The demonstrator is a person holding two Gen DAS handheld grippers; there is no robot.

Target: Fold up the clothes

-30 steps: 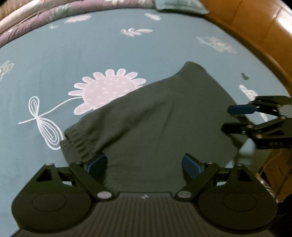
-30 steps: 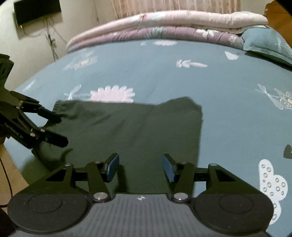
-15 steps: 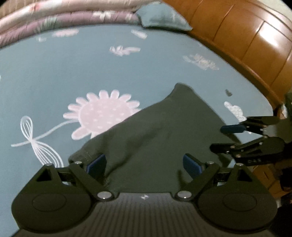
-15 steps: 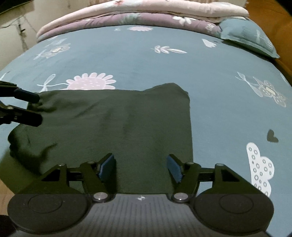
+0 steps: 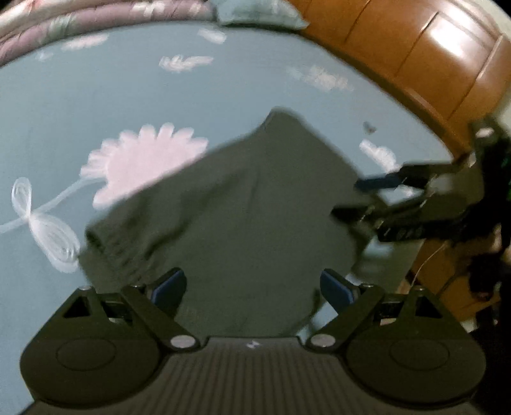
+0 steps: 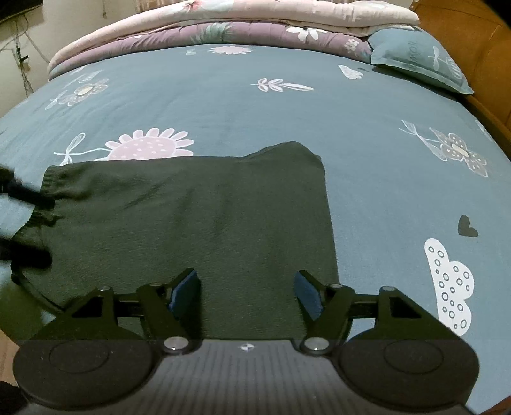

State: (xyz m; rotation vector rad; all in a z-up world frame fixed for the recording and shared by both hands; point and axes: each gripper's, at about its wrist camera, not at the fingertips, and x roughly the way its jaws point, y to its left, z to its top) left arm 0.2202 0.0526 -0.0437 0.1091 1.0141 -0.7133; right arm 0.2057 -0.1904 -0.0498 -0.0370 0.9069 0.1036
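Observation:
A dark green garment [image 6: 198, 217] lies folded flat on the blue flowered bedsheet [image 6: 383, 159], its elastic waistband [image 6: 51, 178] at the left end. My right gripper [image 6: 247, 287] hovers over the garment's near edge; its jaws are opening, and no cloth is pinched between the pads. In the blurred left wrist view the same garment [image 5: 249, 207] fills the middle, and my left gripper [image 5: 252, 287] stands wide open above its near part, holding nothing. The right gripper [image 5: 354, 198] shows there at the garment's right corner. The left gripper [image 6: 32, 223] appears dimly at the waistband end.
Folded quilts [image 6: 239, 19] are stacked along the far side of the bed, with a blue pillow [image 6: 415, 60] beside them. A wooden headboard [image 5: 415, 48] runs along the right. The bed's near edge drops off just below both grippers.
The right jaws have spread wider. Both grippers have tilted, so more of the far bed and headboard shows. The garment lies as it did.

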